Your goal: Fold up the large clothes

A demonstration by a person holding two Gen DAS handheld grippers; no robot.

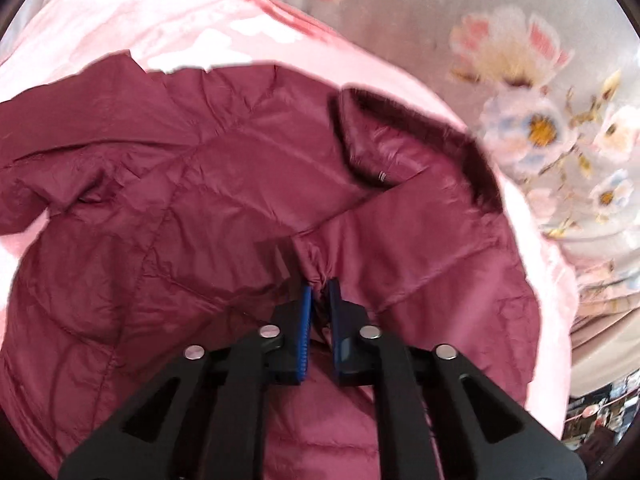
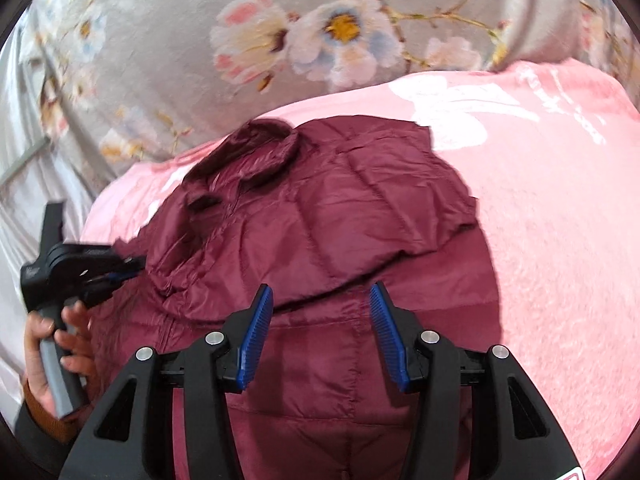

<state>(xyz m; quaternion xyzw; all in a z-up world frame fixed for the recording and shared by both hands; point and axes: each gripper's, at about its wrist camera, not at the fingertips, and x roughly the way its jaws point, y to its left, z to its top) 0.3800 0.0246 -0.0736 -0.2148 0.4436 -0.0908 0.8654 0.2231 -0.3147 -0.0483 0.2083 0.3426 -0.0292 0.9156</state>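
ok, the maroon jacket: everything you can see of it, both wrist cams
The maroon jacket is a quilted, puffy piece with a thin, slightly shiny shell, stitched in panels. Its collar carries a darker fuzzy trim. It lies spread and creased on the pink blanket, one part folded over the body. The left gripper is shut on a pinched bunch of its fabric near the collar; the right gripper hangs open above the lower body, not gripping it.

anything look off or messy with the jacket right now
Nothing damaged. The jacket lies rumpled on the pink blanket, one part folded over unevenly. The left gripper pinches a puckered bit; the right gripper is open.
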